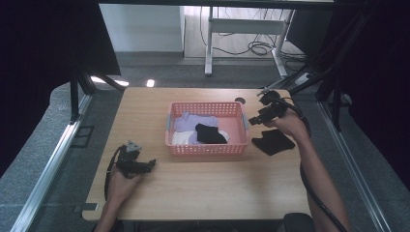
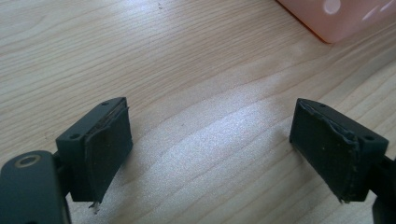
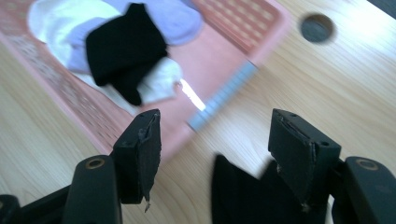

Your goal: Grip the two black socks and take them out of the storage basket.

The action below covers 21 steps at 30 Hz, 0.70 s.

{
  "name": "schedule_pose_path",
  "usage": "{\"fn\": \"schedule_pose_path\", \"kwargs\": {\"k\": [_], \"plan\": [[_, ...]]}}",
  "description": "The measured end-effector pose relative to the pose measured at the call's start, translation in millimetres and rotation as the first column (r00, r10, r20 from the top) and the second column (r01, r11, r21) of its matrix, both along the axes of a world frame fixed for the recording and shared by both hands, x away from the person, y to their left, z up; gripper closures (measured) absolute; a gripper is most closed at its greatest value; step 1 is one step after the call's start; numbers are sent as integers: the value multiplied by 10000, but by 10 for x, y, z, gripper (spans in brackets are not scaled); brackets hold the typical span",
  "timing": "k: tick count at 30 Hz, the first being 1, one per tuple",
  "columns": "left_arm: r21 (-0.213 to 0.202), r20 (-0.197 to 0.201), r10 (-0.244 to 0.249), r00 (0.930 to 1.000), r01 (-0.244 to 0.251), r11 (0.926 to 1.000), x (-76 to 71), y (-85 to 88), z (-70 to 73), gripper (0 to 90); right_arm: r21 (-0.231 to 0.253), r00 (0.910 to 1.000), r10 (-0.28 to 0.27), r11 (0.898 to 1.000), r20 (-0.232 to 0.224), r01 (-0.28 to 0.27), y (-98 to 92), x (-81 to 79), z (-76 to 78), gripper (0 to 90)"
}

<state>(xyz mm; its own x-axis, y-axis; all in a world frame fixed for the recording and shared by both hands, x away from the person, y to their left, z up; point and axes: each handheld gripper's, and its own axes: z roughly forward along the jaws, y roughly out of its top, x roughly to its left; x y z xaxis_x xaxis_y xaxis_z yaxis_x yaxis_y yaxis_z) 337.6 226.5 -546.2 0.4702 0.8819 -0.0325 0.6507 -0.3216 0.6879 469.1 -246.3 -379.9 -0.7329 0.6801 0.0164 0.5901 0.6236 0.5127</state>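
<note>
two black jaws stand apart over a black cloth piece (image 3: 243, 198) at bottom; pink plastic basket (image 3: 224, 51) with socks upper left.

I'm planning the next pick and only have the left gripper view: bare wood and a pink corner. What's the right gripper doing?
Observer: The right gripper is open with nothing between its jaws, at the right end of the pink basket.
Operator: Is anything lying outside it?
Observer: One black sock lies on the table, close by that gripper and to the right of the basket.
Operator: And inside?
Observer: A purple sock, a white sock and a second black sock on top of them.
</note>
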Motion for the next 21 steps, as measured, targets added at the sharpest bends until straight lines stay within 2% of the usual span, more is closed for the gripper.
{"fn": "schedule_pose_path", "kwargs": {"k": [5,10,16,21], "plan": [[-3,-1,1,10000,-1,10000,0,0,0,127,28,9976,676,9977,-165,-675,369,67,-134,350],[-8,1,0,10000,0,10000,0,1,0,127,-84,9910,1302,9914,-308,-1305,717,120,-305,352],[-22,-3,2,10000,-2,10000,0,1,0,127,-254,9769,2056,9779,-588,-2073,1085,162,-562,355],[-33,-4,0,10000,0,10000,1,3,0,127,-748,9665,2371,9667,-982,-2448,1279,199,-814,345]]}}
